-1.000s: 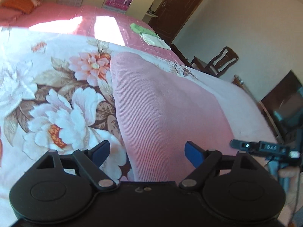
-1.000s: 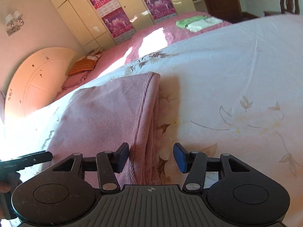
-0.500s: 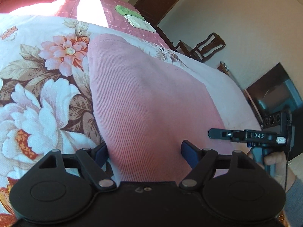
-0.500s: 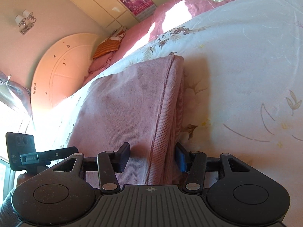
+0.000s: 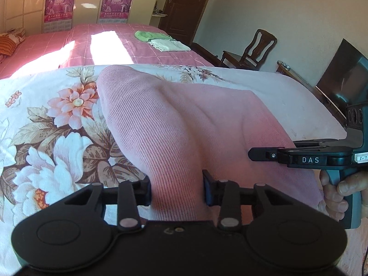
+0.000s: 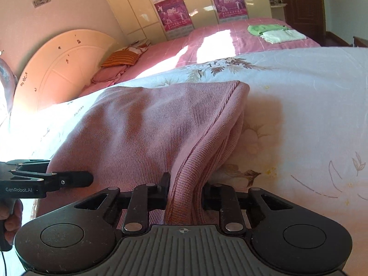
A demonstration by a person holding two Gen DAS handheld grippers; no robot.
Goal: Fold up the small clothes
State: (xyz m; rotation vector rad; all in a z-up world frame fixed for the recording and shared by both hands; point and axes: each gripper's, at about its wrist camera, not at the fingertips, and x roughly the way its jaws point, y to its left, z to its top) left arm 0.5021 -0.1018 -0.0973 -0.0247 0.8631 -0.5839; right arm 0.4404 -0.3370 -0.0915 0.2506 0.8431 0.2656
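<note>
Knit: pink ribbed knit, folded flat on the floral quilt, near edge raised off it.
Left gripper: jaws just drawn in, now pinching the near left corner of the knit; cloth bunched between the pads.
Right gripper: jaws just drawn in too, pinching the near right corner where the layered hem stacks up.
Key relation: knit stretches away from both sets of fingers, far edge lying flat on the quilt; held edge spans the gap between the two grippers, neither clearly nearer the far edge.
Long axis: hard to call under the fisheye; seemingly running away from the held edge.
Likely next move: near edge carried over onto the far edge, judging by the twin grip; even travel on both sides needed or the fold skews.
Texture: fine vertical ribbing, soft and limp, thicker welt at the right hem, several layers there.
Quilt: smooth cotton, big pink and white blooms left of the knit, paler sprigs right of it.
Beyond the knit: folded green and white clothes on a pink bedspread, well apart.
</note>
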